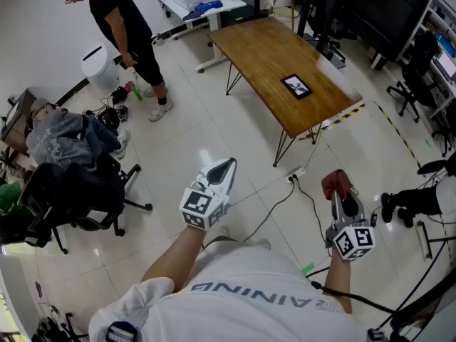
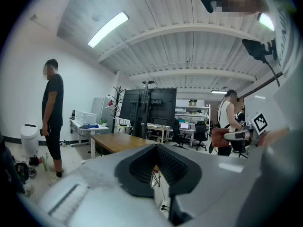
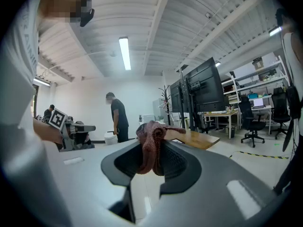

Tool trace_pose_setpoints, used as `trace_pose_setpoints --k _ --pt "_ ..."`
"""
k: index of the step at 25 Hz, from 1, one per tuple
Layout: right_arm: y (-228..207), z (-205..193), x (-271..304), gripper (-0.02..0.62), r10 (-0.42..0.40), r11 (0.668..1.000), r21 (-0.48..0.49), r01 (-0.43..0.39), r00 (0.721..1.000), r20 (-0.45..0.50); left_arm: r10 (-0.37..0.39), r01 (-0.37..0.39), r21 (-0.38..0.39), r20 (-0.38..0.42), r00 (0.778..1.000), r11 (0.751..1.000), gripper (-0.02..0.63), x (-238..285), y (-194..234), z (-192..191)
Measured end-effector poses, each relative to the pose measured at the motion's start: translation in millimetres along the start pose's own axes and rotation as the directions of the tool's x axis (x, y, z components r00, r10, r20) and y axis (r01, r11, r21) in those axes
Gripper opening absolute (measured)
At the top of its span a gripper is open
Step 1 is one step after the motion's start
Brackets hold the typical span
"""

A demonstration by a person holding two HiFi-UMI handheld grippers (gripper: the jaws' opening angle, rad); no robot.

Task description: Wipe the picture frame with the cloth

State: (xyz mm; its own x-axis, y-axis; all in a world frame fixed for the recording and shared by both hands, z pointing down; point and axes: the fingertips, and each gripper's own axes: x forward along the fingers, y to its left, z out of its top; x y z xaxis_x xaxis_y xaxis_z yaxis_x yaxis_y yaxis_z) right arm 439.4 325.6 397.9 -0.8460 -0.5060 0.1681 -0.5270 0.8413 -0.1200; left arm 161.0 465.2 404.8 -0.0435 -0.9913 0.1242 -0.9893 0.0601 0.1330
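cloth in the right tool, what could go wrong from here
The cloth is pinched in the right tool only by a bunched fold, so it might slip while wiping. The cable and power strip lie on the floor before the table: a trip hazard.

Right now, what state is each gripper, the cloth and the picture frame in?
left gripper: jaws together, nothing between them, held in the air.
right gripper: shut on the cloth.
cloth: bunched, hanging from the right jaws.
picture frame: lying flat on the wooden table, untouched.
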Motion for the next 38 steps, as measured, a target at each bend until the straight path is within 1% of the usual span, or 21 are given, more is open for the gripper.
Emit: trace_pose_setpoints --k 4,6,8,11,14,17,20,23,26,31,34,38 --pt "-8 -13 2 0.107 0.051 0.999 0.001 -0.051 0.999 -0.016 0.007 -0.007 0.007 -0.004 1.0 1.0 0.003 14 -13 -7" --pt "-8 -19 5 0.107 0.07 0.998 0.005 -0.069 0.997 -0.024 0.018 -0.018 -0.01 -0.004 1.0 1.0 0.003 17 -16 -9" --pt "-3 -23 9 0.107 0.085 0.996 0.022 -0.084 0.996 -0.026 0.02 -0.02 -0.017 -0.02 1.0 1.0 0.003 17 -16 -14" --pt "3 -27 18 0.107 0.105 0.994 0.032 -0.104 0.994 -0.036 0.013 -0.013 -0.007 -0.043 0.999 1.0 0.003 24 -11 -19" --pt "4 -37 36 0.107 0.111 0.994 0.011 -0.11 0.991 -0.077 0.005 -0.006 -0.019 -0.031 1.0 1.0 0.003 42 -2 -13" --pt "11 -35 63 0.107 0.123 0.992 -0.01 -0.125 0.988 -0.09 -0.025 0.024 -0.027 -0.025 0.999 0.999 0.003 63 13 -12" --pt "16 -25 98 0.107 0.111 0.991 -0.061 -0.117 0.988 -0.104 -0.042 0.041 -0.038 -0.032 0.999 0.998 0.003 86 42 -13" --pt "15 -8 141 0.107 0.094 0.993 -0.068 -0.1 0.991 -0.093 -0.053 0.053 -0.029 -0.017 0.998 0.998 0.003 116 82 0" --pt "7 8 185 0.107 0.055 0.995 -0.073 -0.061 0.994 -0.089 -0.075 0.075 -0.03 -0.003 0.997 0.997 0.003 149 123 15" --pt "5 32 237 0.107 -0.004 0.998 -0.07 -0.002 0.996 -0.084 -0.129 0.129 -0.005 -0.02 0.991 0.992 0.003 185 178 34" --pt "0 37 254 0.107 -0.033 0.998 -0.063 0.027 0.995 -0.097 -0.145 0.145 -0.019 -0.027 0.989 0.989 0.003 202 194 40" --pt "-9 42 266 0.107 -0.07 0.997 -0.04 0.067 0.993 -0.095 -0.184 0.183 -0.024 -0.033 0.982 0.983 0.003 219 195 42"
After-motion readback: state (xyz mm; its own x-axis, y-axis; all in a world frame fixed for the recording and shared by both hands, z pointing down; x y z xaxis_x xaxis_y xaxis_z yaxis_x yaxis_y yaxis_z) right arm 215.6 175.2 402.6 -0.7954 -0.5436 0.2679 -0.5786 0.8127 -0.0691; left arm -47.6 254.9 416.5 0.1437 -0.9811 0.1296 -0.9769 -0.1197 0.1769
